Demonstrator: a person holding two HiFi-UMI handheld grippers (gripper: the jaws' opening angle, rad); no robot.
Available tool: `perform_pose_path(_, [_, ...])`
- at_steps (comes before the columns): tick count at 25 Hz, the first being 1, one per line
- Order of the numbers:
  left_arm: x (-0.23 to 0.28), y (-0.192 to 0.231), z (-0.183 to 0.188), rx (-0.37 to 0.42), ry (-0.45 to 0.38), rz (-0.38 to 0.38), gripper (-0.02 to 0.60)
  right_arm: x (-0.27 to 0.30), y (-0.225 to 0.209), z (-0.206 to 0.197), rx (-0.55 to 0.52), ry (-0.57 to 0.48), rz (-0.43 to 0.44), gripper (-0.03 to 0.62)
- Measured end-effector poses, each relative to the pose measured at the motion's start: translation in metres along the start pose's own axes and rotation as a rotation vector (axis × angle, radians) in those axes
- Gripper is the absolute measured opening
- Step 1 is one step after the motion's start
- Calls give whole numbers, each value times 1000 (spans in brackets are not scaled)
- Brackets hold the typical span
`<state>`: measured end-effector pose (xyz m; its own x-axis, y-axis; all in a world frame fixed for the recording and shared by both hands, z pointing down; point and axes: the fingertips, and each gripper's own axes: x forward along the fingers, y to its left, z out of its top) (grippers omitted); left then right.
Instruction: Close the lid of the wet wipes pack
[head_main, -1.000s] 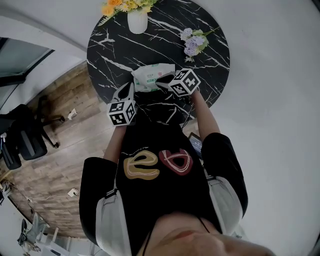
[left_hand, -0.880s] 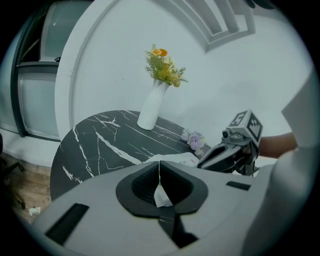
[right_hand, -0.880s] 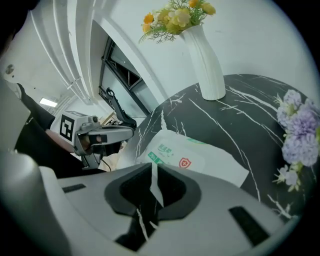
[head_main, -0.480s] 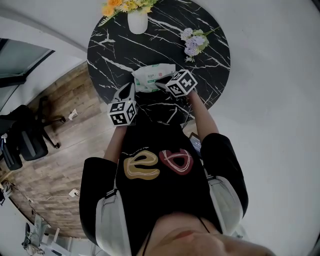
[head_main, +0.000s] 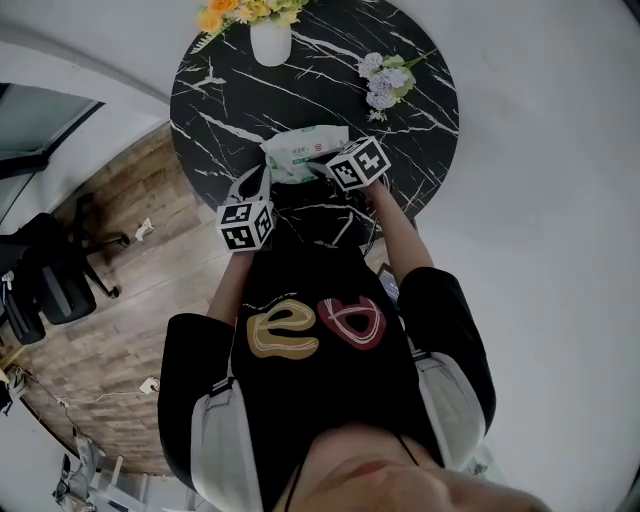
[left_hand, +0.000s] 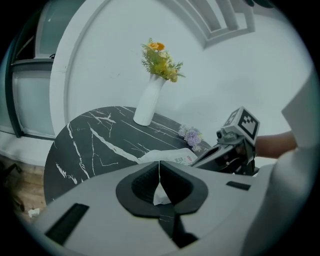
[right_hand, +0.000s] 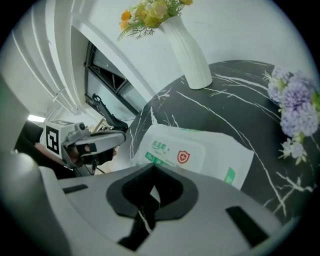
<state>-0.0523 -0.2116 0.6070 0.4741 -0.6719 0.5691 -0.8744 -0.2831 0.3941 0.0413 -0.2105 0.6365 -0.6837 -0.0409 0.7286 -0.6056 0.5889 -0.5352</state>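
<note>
A round black marble table (head_main: 220, 110) veined in white stands against pale walls, with wood flooring off to the person's left.

The wet wipes pack (right_hand: 200, 155) lies flat on the table's near side, right in front of the person. It is a soft white film pouch, probably light, and it would likely sag or skate on the polished stone if pushed sideways. The one stiff part is the rounded plastic lid (right_hand: 175, 150) on its top face. That is the place to press, straight down at the lid's free edge, with the other gripper steadying an end of the pouch. From here the lid looks to lie flat, but whether it has clicked home cannot be told.

The lid carries a red shield emblem (right_hand: 183, 157) and green lettering too small to read. A green patch (right_hand: 229, 176) marks the film toward one end.

The right gripper (right_hand: 152, 172) has its jaws drawn together with nothing between them, and its tip is at the near edge of the pack. The left gripper (left_hand: 159, 172) also has its jaws together and sits just beside the pouch's left end — contact cannot be confirmed.

Farther back are a bunch of purple flowers (head_main: 385, 85) lying on the stone and a white vase (head_main: 270, 42) of yellow and orange blooms.
</note>
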Motion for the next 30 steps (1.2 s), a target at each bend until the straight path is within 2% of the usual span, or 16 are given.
perform_pose_path(22, [9,-2,-2,22,23,-41,18,6,2,-4,50,9,-52,11])
perform_pose_path(30, [5,-5,1,37,17,-64,18,1,3,-1,73,-83,-94,12])
